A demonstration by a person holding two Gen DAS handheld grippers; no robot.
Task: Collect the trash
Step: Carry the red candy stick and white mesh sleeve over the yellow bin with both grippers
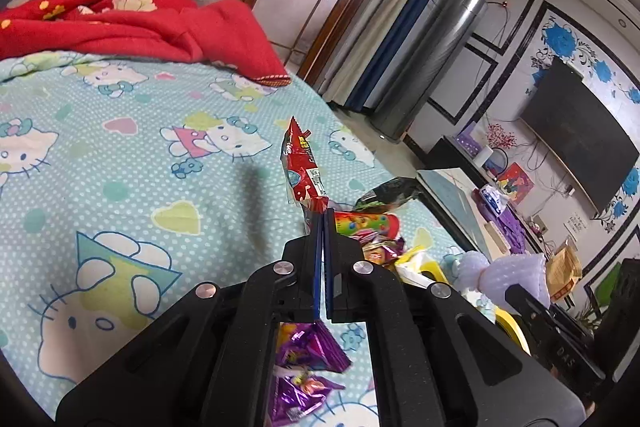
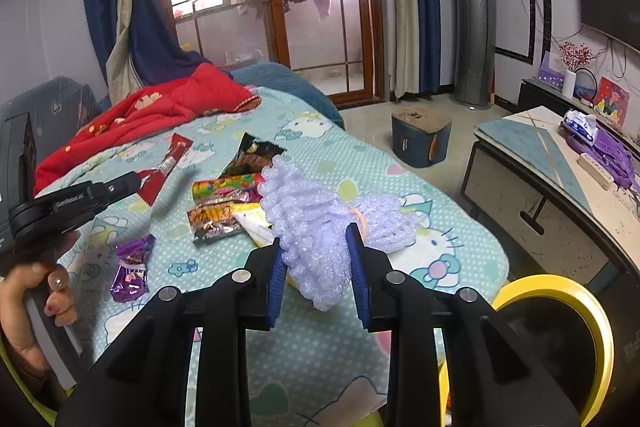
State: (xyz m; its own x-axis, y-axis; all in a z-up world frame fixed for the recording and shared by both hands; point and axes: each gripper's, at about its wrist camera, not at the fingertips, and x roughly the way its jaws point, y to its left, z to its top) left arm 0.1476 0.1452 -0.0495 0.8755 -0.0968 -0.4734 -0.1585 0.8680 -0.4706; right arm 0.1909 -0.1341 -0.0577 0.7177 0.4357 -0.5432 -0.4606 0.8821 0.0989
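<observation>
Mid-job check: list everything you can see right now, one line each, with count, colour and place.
red wrapper: one, red, pinched in left gripper
foam net: one, pale lilac, between right gripper's pads
purple wrapper: one, purple, on bedsheet near left hand
snack wrappers: several, mixed colours, piled mid-bed
red blanket: one, red, bunched at far end
yellow bin: one, yellow rim, beside bed
left gripper: shut
right gripper: shut on net
left hand: holds handle

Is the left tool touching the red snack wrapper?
Touching. The left wrist view shows the left tool shut on the red snack wrapper, pinching its bottom edge.
</observation>
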